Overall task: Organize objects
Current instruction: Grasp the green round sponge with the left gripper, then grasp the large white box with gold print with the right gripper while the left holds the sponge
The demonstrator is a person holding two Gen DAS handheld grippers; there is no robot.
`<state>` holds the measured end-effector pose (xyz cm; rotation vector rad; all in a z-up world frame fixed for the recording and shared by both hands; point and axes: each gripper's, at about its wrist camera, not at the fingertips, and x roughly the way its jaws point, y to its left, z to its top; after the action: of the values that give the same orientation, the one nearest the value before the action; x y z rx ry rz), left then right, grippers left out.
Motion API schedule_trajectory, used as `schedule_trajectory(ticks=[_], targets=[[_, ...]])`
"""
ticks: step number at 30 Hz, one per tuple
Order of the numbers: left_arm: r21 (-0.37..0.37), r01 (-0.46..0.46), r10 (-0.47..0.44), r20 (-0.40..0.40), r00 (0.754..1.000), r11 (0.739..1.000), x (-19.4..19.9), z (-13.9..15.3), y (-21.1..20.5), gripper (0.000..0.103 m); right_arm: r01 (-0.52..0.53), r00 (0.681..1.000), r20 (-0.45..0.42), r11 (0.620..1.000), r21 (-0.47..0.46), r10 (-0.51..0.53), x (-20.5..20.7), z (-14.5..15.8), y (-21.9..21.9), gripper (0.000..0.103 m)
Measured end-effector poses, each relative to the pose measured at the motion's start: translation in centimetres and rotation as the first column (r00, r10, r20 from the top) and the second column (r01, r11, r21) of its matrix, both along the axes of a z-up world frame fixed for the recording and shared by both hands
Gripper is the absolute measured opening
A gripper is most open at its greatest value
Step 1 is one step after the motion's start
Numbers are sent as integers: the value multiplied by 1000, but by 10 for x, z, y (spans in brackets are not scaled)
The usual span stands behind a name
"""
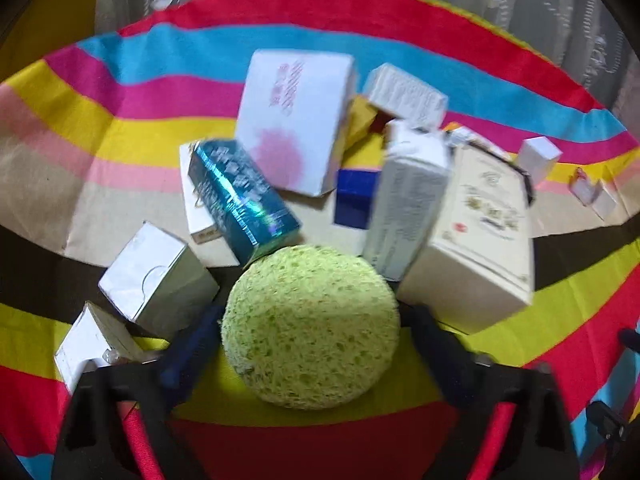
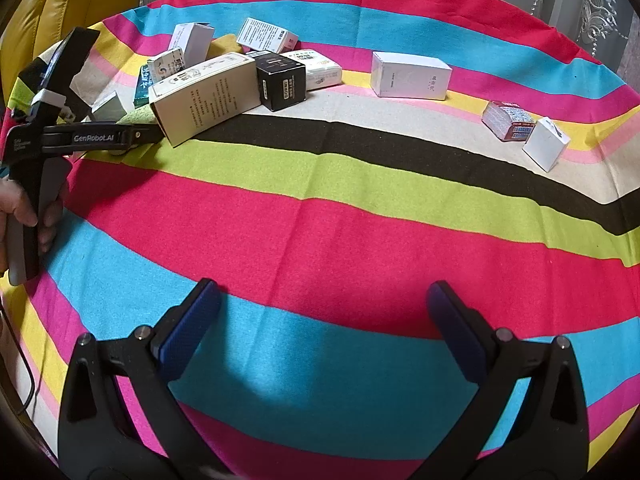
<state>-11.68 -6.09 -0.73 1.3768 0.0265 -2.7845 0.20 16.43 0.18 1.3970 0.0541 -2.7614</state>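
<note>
Right now the green sponge ball point(image 1: 310, 326) sits squarely between the left gripper point(image 1: 310, 344) pads, seemingly touching both. The right gripper point(image 2: 322, 328) gapes wide and empty, well away.

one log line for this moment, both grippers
left gripper: jaws around green sponge ball, contact unclear | right gripper: open, empty, above striped cloth | box pile: just beyond ball
</note>
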Motion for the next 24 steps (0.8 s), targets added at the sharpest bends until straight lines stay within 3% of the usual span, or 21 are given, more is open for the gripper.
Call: schedule_trajectory(ticks=[4, 13, 18, 21, 24], targets=[[3, -8, 8, -5, 1000, 1000, 23, -2, 2, 81, 0, 1000, 0, 1000, 0, 0, 0, 0, 0, 103], [0, -40, 40, -14, 999, 999, 122, 9, -6, 81, -1, 1000, 0, 1000, 1, 1, 0, 0, 0, 103], [28, -100, 100, -18, 995, 995, 142, 11, -34, 81, 9, 1000, 1, 1000, 4, -9, -2, 1, -2, 103], [0, -100, 100, -13, 995, 995, 148, 9, -29, 82, 81, 996, 30, 997, 0, -81, -14, 2, -10, 103], [14, -98, 98, -13, 995, 995, 149, 9, -29, 82, 89, 996, 14, 993, -77, -88, -26, 6, -34, 103]])
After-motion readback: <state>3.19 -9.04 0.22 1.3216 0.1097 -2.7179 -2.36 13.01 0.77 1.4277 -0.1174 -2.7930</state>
